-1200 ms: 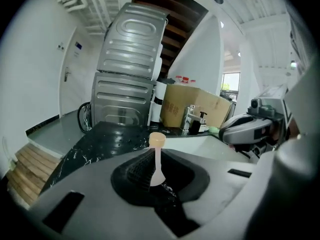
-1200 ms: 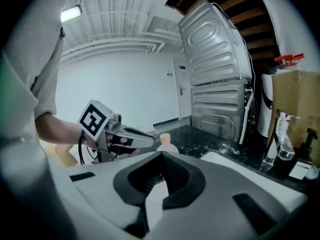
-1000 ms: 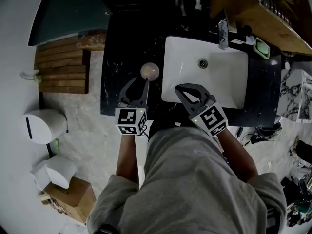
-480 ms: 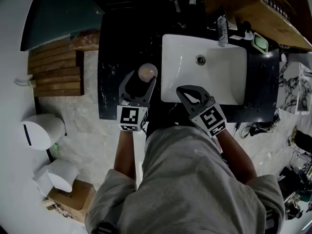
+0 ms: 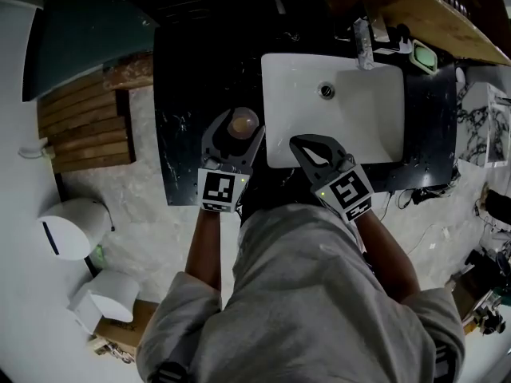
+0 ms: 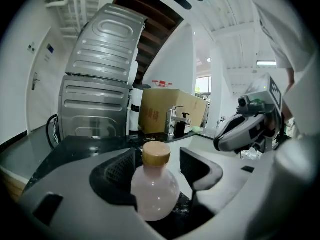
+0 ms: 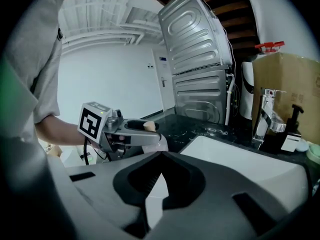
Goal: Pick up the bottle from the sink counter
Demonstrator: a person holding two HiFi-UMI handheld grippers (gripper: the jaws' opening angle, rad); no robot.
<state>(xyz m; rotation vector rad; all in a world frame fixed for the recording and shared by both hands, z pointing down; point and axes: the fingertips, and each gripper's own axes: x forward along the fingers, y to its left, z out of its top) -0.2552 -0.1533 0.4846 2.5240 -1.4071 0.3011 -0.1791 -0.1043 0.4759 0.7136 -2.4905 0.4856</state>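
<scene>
A small round bottle (image 5: 243, 123) of pale pink liquid with a tan cap stands upright on the black sink counter (image 5: 184, 94), left of the white basin (image 5: 275, 110). My left gripper (image 5: 238, 128) is open, its jaws spread wide on either side of the bottle (image 6: 155, 189); the pads stand apart from the glass. My right gripper (image 5: 297, 144) is shut and empty, hovering over the basin's front left corner. In the right gripper view its jaws (image 7: 160, 156) meet tip to tip, and the left gripper (image 7: 125, 131) shows beyond with the bottle's cap (image 7: 148, 126).
A chrome faucet (image 5: 363, 42) and a green soap dish (image 5: 425, 57) sit behind the basin. Wooden slats (image 5: 80, 130) lie on the floor left of the counter, with a white bin (image 5: 76, 226) nearer. A grey ribbed appliance (image 6: 100, 84) and a cardboard box (image 6: 167, 111) stand behind the counter.
My left gripper has moved forward and spread its jaws, so they now straddle the bottle. The right gripper has stayed in place, still shut.
</scene>
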